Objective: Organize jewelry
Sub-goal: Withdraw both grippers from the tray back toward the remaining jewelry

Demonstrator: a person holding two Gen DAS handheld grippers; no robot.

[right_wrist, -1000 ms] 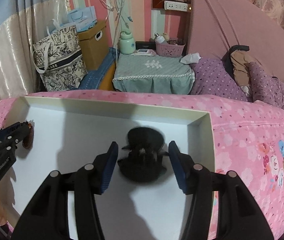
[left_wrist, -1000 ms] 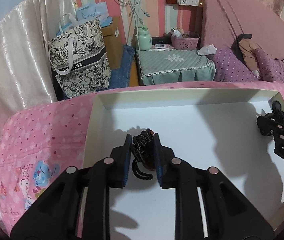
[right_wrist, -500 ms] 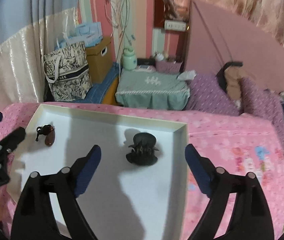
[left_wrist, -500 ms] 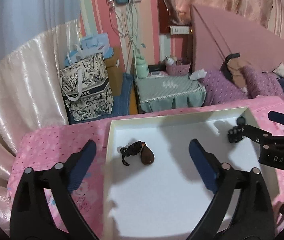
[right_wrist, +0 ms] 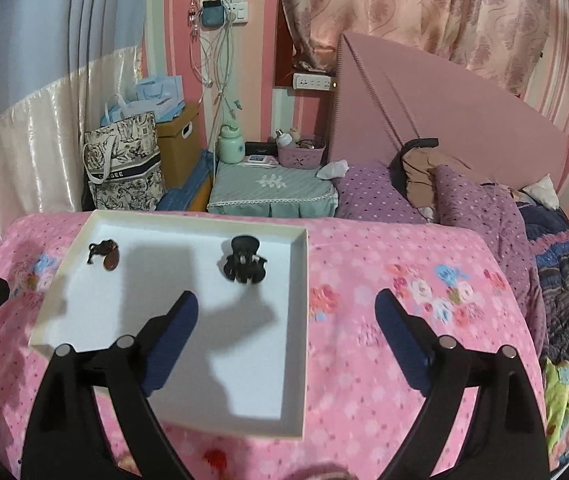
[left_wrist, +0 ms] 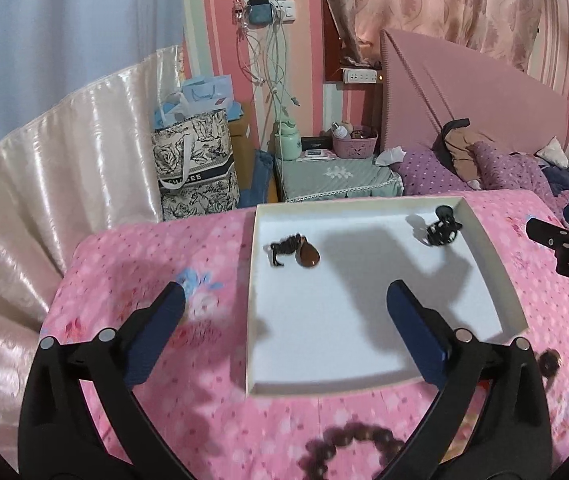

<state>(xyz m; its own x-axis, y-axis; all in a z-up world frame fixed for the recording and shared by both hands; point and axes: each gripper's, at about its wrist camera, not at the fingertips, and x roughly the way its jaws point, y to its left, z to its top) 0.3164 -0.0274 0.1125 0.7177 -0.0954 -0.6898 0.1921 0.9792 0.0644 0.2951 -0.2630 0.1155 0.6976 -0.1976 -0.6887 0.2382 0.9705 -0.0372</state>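
Note:
A white tray (left_wrist: 368, 384) lies on the pink flowered bedspread; it also shows in the right wrist view (right_wrist: 204, 428). In its far left corner lies a brown pendant on a black cord (left_wrist: 302, 251), also in the right wrist view (right_wrist: 105, 257). A black hair claw (left_wrist: 442, 227) lies at the tray's far right, also in the right wrist view (right_wrist: 244, 264). My left gripper (left_wrist: 286, 324) is open and empty, raised over the tray's near left edge. My right gripper (right_wrist: 286, 326) is open and empty over the tray's right edge. A brown bead bracelet (left_wrist: 348, 446) lies blurred near the tray's front.
A small dark ring-like item (left_wrist: 548, 362) lies on the bedspread right of the tray. A bedside table (right_wrist: 272, 188), patterned bag (left_wrist: 194, 168) and purple bedding (right_wrist: 480, 200) lie beyond. A red spot (right_wrist: 214, 458) shows by the tray's front.
Both grippers opened, let go of the pendant and the hair claw in the tray, then pulled back and up. The tray now looks smaller and farther away.

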